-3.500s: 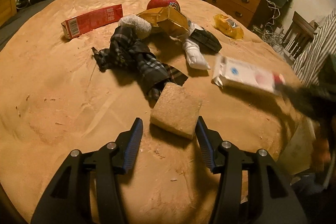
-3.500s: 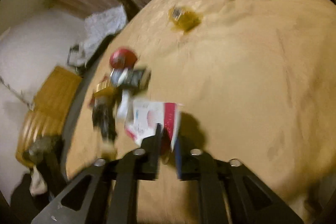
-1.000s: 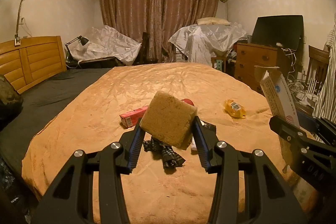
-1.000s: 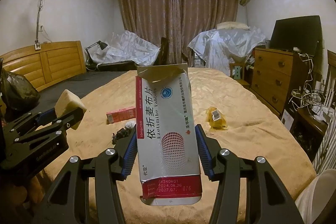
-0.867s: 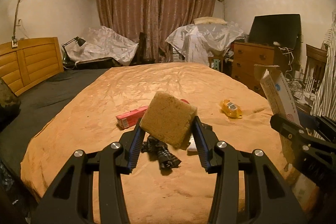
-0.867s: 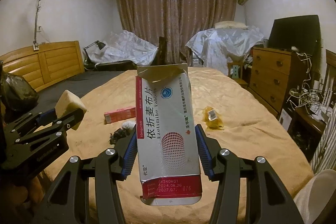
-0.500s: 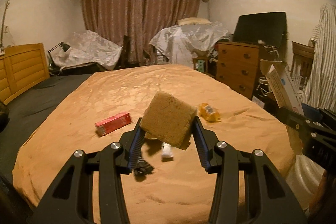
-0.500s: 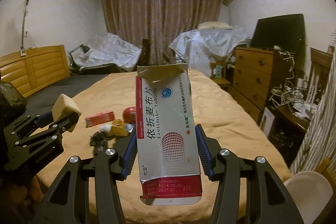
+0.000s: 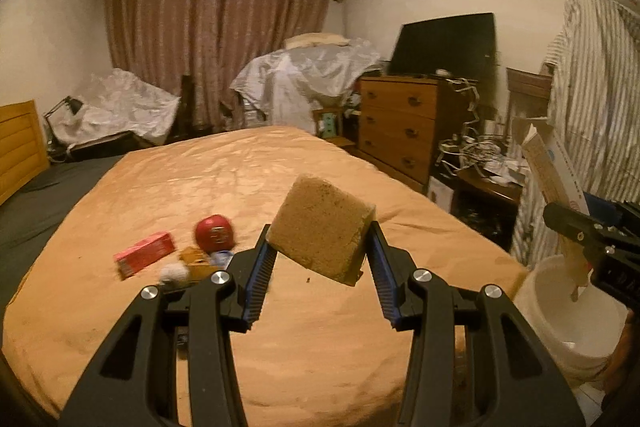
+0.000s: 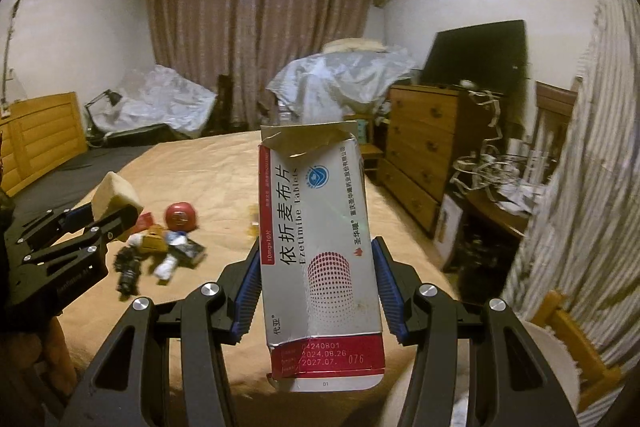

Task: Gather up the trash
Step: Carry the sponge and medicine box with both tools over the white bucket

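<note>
My left gripper (image 9: 320,283) is shut on a tan sponge block (image 9: 322,229) and holds it in the air above the bed; it also shows in the right wrist view (image 10: 114,201). My right gripper (image 10: 318,291) is shut on an empty white and red tablet box (image 10: 320,255), held upright; in the left wrist view the box (image 9: 554,175) stands over a white bin (image 9: 568,311) at the right. On the orange bedspread (image 9: 200,187) lie a red carton (image 9: 144,253), a red ball (image 9: 214,231) and a small pile of wrappers and dark cloth (image 10: 160,251).
A wooden dresser (image 9: 404,125) with a dark TV (image 9: 444,43) stands right of the bed. A low table with tangled cables (image 9: 480,163) and a striped garment (image 9: 592,99) are at the right. A wooden headboard (image 10: 40,135) is at the left.
Both grippers have swung to the right with their loads. The white bin has come into the left wrist view, and the tablet box now stands above it.
</note>
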